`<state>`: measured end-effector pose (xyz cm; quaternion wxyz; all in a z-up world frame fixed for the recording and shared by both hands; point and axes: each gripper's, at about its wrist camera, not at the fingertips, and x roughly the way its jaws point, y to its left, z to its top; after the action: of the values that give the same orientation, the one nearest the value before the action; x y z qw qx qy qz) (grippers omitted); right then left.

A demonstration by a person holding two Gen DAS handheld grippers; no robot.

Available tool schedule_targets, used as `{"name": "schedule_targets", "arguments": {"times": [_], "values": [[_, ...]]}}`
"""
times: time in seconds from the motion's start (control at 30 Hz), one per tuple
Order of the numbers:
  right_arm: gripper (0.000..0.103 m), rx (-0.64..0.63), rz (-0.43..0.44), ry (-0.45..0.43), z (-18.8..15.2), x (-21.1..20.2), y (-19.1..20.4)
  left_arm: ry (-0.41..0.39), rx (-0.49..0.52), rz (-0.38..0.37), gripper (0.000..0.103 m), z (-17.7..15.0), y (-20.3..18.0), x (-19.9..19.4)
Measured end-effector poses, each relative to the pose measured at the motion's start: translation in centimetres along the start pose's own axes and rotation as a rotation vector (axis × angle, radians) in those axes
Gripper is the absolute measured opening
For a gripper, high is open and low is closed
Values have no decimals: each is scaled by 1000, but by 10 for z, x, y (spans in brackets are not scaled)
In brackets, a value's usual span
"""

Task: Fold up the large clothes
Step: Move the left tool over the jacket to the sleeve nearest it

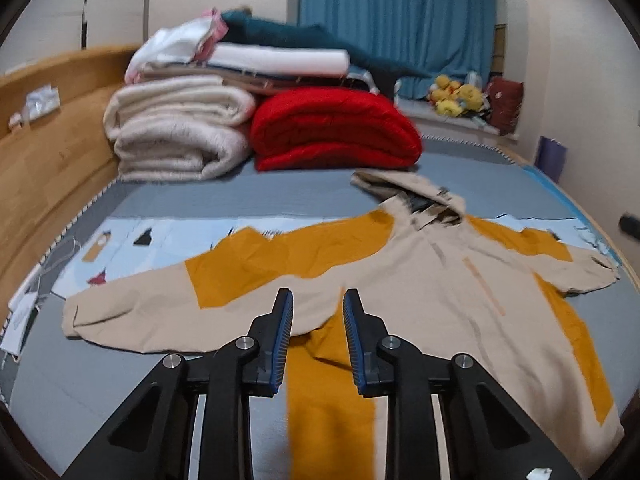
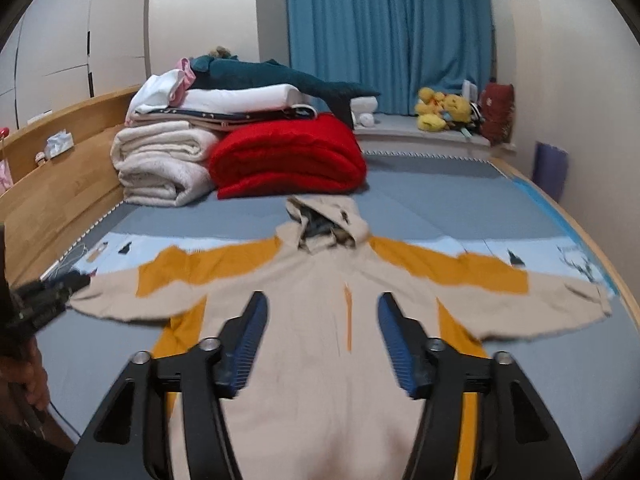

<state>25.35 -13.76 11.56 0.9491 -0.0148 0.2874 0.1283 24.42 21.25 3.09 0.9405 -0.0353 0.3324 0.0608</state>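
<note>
A beige and mustard hooded jacket (image 1: pixel 440 280) lies flat, front up, on the grey bed, both sleeves spread out and the hood pointing away. My left gripper (image 1: pixel 318 304) is open and empty, hovering above the jacket's left underarm and side. My right gripper (image 2: pixel 322 308) is wide open and empty, above the middle of the jacket's (image 2: pixel 320 360) chest. The left gripper (image 2: pixel 60 288) also shows at the left edge of the right wrist view, near the left cuff.
A stack of folded blankets, a cream one (image 1: pixel 176 136) and a red one (image 1: pixel 332 132), stands at the head of the bed. A wooden side board (image 1: pixel 48 152) runs along the left. Blue curtain (image 2: pixel 388 24) and plush toys (image 2: pixel 440 112) are at the back.
</note>
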Motion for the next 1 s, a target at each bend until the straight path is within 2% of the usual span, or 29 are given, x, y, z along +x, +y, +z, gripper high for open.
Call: {"name": "schedule_targets", "arguments": {"times": [0.1,0.2,0.27,0.37,0.5,0.57,0.67,0.7,0.73,0.87,0.9,0.97,1.0], "values": [[74,-21,16,2,17,34,3,57,-45,19,23,-8,24,26],[75,-31,39,11,14,62,4,126,-117,40,23,-17,54,50],[75,-8,53,54,6,78,1,163,-175,57,23,-23,77,62],[75,54,122,137,3,103,-2,210,-259,92,23,-33,111,78],[73,6,102,127,5,112,4,247,-342,153,23,-44,151,95],[66,-19,102,119,4,115,6,250,-375,181,23,-47,172,102],[36,-38,111,121,3,117,8,254,-437,217,23,-53,205,110],[19,-42,115,124,3,119,8,259,-461,229,23,-56,216,113],[16,-45,115,127,2,120,7,262,-484,238,23,-59,227,116],[16,-70,104,136,-1,126,6,266,-621,267,24,-74,276,126],[19,-72,104,142,-2,128,6,267,-660,274,24,-79,289,128],[36,-67,103,174,-5,137,4,268,-716,282,25,-86,307,133],[50,-57,103,180,-7,140,3,271,-741,288,26,-90,315,135]]}}
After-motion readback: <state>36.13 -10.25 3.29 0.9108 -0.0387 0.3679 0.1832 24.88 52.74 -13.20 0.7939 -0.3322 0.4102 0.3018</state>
